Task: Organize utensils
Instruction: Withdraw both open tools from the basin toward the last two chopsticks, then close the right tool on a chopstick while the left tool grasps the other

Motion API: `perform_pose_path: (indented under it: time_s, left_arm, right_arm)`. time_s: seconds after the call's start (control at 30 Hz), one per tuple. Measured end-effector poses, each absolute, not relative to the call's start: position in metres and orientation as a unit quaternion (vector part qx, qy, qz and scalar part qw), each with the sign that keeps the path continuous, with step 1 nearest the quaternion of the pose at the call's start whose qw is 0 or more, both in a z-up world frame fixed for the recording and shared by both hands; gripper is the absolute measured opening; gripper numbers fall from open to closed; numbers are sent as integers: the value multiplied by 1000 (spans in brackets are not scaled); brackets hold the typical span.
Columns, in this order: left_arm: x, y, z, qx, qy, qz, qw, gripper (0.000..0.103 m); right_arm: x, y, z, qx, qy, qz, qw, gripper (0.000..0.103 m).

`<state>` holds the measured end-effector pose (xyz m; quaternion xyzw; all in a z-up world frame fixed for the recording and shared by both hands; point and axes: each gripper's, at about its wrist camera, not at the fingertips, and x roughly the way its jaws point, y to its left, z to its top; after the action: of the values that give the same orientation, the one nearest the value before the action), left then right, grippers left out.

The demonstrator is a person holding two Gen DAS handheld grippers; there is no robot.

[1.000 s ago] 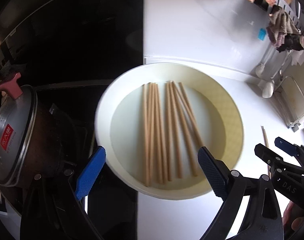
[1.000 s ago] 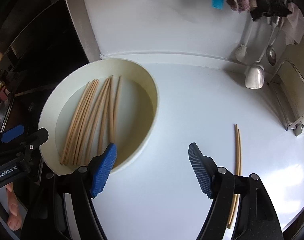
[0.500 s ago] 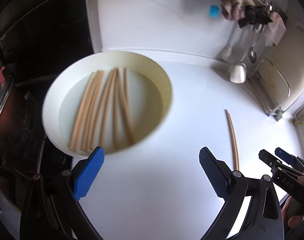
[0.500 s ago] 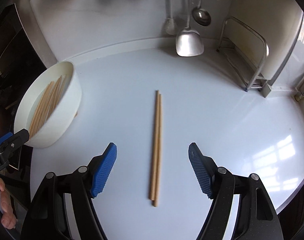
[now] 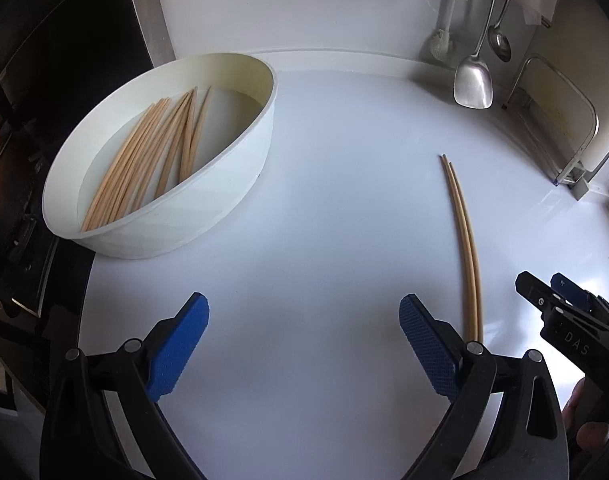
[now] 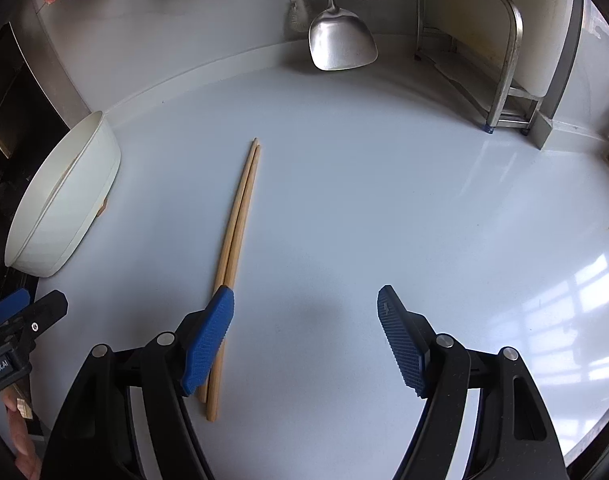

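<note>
A: Which step is this?
B: Approach. A pair of chopsticks lies on the table, well right of the white bowl holding the other chopsticks.

A: The tools?
B: Right tool and left tool both gape wide, holding nothing. The right one's left pad overlaps the pair.

A: Next?
B: Probably centre the right tool over the pair, then close.

A: Changed?
B: A second ago both views were filled by the bowl; now they sit rightward, beside the pair.
</note>
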<state>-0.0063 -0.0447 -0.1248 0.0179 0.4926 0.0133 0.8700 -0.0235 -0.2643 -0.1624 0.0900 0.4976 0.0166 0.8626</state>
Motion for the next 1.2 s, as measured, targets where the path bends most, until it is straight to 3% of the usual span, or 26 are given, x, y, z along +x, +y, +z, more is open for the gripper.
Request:
perform_pose_path:
  time_s: [0.27, 1.2]
  left_arm:
    - [5, -40, -138, 39, 457, 10, 889, 96]
    - [22, -40, -138, 19, 465, -10, 885, 96]
  right_arm:
    - [-11, -246, -181, 95, 487, 7, 868, 71]
    - [-13, -218, -187, -4, 470, -19, 883, 71]
